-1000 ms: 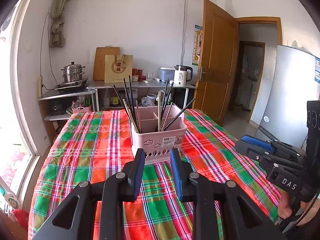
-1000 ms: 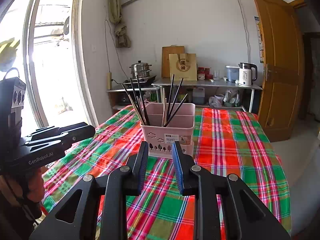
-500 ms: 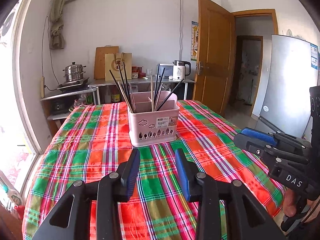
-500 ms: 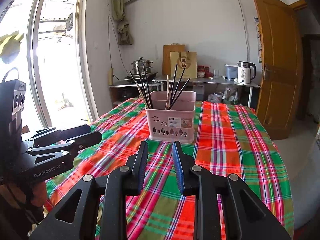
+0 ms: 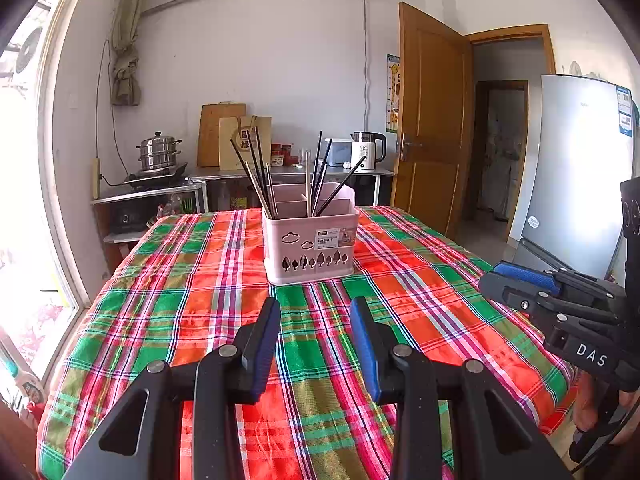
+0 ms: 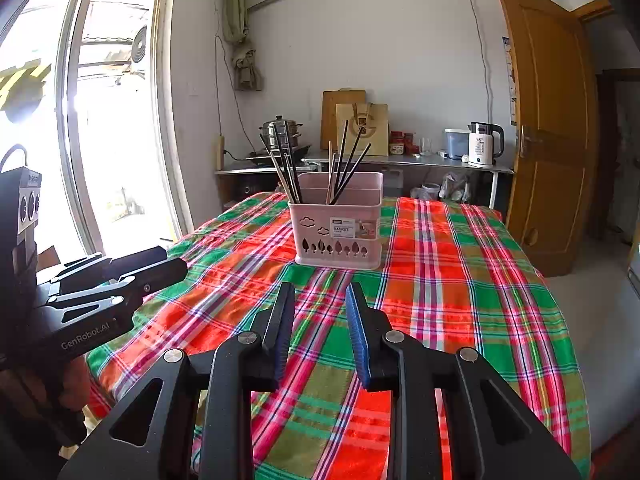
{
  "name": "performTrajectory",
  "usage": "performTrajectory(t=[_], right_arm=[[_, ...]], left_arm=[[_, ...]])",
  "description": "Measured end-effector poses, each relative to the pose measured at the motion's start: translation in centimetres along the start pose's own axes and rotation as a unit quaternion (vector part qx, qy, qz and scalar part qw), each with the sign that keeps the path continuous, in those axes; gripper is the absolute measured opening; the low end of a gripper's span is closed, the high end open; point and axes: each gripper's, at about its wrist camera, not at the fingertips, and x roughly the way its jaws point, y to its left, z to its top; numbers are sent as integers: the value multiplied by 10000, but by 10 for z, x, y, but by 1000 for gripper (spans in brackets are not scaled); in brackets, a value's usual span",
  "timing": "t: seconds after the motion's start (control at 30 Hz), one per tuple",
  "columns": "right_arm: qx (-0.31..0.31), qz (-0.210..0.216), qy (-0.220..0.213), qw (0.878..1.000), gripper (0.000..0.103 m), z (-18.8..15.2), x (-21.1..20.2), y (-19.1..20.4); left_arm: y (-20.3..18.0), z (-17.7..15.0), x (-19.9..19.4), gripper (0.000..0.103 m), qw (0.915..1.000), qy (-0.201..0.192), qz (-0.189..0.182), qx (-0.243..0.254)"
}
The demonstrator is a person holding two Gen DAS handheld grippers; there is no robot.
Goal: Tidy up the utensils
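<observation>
At the middle of the checked tablecloth (image 5: 192,312) stands the pink basket (image 5: 310,248), chopsticks (image 5: 260,176) leaning inside; left gripper (image 5: 314,320) and right gripper (image 6: 320,304) hover empty, jaws part-open; a careless reach could tip it.

A table under a plaid cloth (image 5: 192,300); one pink utensil basket (image 5: 310,248) stands on it.

Both views are fisheye, each looking forward and slightly down along its own gripper's fingers from above the near edge of the table (image 5: 192,308). The left wrist view sits toward the near left corner, the right wrist view toward the near right. Both share the pink basket (image 5: 310,246) (image 6: 338,236) well ahead, mid-table, and the far wall's counter (image 6: 400,160).
</observation>
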Motion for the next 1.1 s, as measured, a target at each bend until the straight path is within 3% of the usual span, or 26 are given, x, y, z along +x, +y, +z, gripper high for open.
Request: performTrajectory(t=[0.13, 0.2, 0.63, 1.1], right_arm=[[14, -45, 51, 10000, 32, -5, 4, -1], [22, -68, 44, 10000, 42, -5, 6, -2], [1, -243, 82, 9997, 42, -8, 20, -4], [0, -259, 81, 9996, 42, -8, 19, -3]], left_arm=[[1, -3, 5, 36, 10000, 40, 67, 3], [2, -4, 9, 36, 9999, 61, 120, 5], [10, -10, 36, 36, 9991, 162, 360, -169], [8, -9, 34, 36, 9990, 108, 424, -127]])
